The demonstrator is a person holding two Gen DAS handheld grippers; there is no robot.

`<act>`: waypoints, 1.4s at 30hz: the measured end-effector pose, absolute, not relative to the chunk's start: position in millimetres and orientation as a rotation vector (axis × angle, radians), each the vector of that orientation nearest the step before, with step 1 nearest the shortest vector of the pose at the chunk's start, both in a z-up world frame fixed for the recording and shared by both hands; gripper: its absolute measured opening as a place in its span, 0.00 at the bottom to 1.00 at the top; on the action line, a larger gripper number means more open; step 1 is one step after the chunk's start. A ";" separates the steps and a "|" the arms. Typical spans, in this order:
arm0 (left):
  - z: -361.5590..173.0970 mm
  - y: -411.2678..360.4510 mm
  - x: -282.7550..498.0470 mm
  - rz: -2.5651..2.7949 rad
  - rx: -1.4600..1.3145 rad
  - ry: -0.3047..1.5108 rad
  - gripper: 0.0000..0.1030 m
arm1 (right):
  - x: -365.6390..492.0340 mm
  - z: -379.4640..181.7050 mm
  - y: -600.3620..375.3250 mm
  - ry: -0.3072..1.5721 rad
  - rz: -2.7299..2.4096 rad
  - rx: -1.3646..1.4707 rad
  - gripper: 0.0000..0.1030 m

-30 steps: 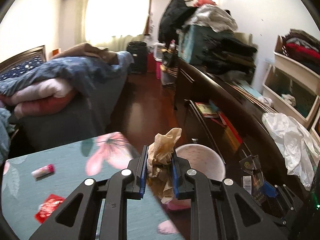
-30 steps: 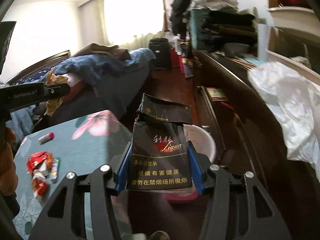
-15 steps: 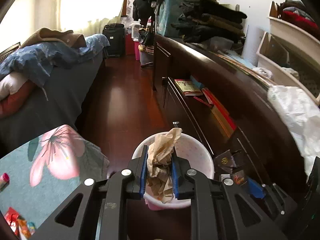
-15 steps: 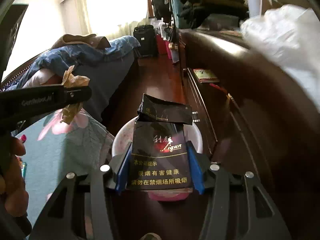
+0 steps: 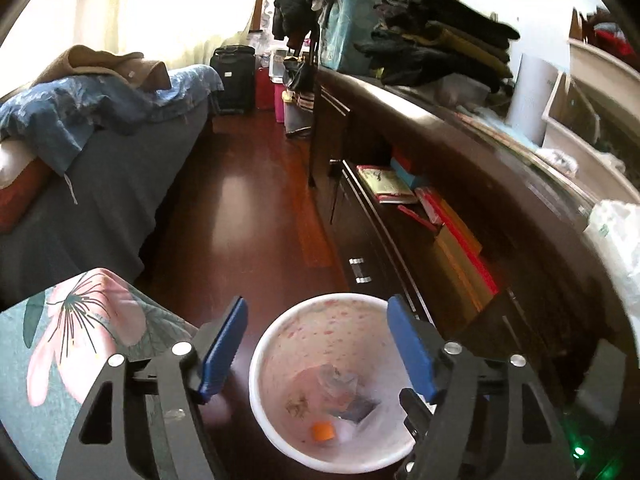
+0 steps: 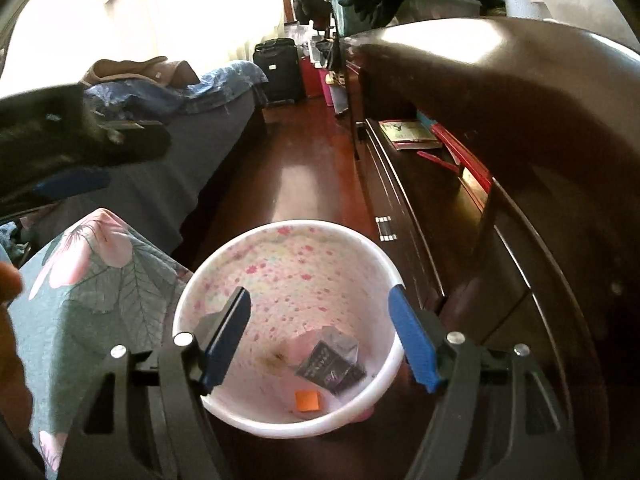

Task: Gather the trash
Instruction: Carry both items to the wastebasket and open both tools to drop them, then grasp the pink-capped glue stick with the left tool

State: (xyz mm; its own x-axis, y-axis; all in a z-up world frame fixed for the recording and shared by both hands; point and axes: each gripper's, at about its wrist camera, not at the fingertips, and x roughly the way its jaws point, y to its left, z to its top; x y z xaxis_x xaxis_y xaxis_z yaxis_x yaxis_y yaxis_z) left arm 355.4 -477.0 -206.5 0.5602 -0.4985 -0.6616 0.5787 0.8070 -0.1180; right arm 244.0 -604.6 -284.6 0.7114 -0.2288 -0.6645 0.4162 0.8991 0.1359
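Hanging over the bin (image 5: 332, 384), both grippers are now empty: half a sec ago the left gripper (image 5: 316, 348) pinched a crumpled brown paper and the right gripper (image 6: 320, 336) a dark cigarette pack; now each pair of fingers is spread wide w/ nothing between them. The pack (image 6: 330, 362) lies at the bin's bottom beside an orange scrap (image 6: 307, 401), and a brownish smudge (prob. the paper, too blurred to be sure) sits nearby. So this drop looks done; the next job, I'd judge, is going back for more.

Room to move: the bin stands on the floor (image 5: 248, 208), squeezed between the tabletop corner (image 5: 92, 320) w/ its floral cloth and the dark cabinet (image 6: 500, 200). The bin rim (image 6: 384, 264) lies just under the right fingers (image 6: 412, 344), so lift before swinging out. The cabinet's edge and handles are near on the right side; the left is bounded by the cloth's overhang. The left gripper shows at upper left in the right view, near enough to bump if both swing together. Straight ahead the floor runs open between bed (image 5: 80, 200) and cabinet.
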 end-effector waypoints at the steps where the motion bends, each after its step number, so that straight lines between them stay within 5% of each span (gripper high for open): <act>1: -205.0 -474.3 354.4 -0.634 0.115 0.738 0.75 | 241.1 -284.0 -602.6 0.691 -0.365 0.289 0.71; 10: -174.5 -413.5 321.8 -0.548 0.166 0.673 0.85 | 210.4 -260.2 -557.2 0.691 -0.331 0.277 0.80; 21: -149.2 -248.6 329.4 -0.257 0.141 0.706 0.96 | 196.6 -198.0 -447.7 0.637 -0.132 0.152 0.88; 32: -211.3 -117.2 422.4 0.036 -0.063 0.953 0.96 | 209.1 -177.8 -363.4 0.615 0.013 0.018 0.89; 42: -247.3 -88.7 464.1 0.055 -0.163 1.053 0.96 | 222.8 -184.9 -339.3 0.629 0.065 -0.010 0.89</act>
State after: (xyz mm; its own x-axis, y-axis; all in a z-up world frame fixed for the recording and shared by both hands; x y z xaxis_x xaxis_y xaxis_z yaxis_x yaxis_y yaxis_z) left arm 464.1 -88.7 -247.3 0.4947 -0.0326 -0.8684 -0.1236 0.9865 -0.1074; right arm 222.8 -339.3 -184.9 0.8065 0.0582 -0.5883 -0.0640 0.9979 0.0110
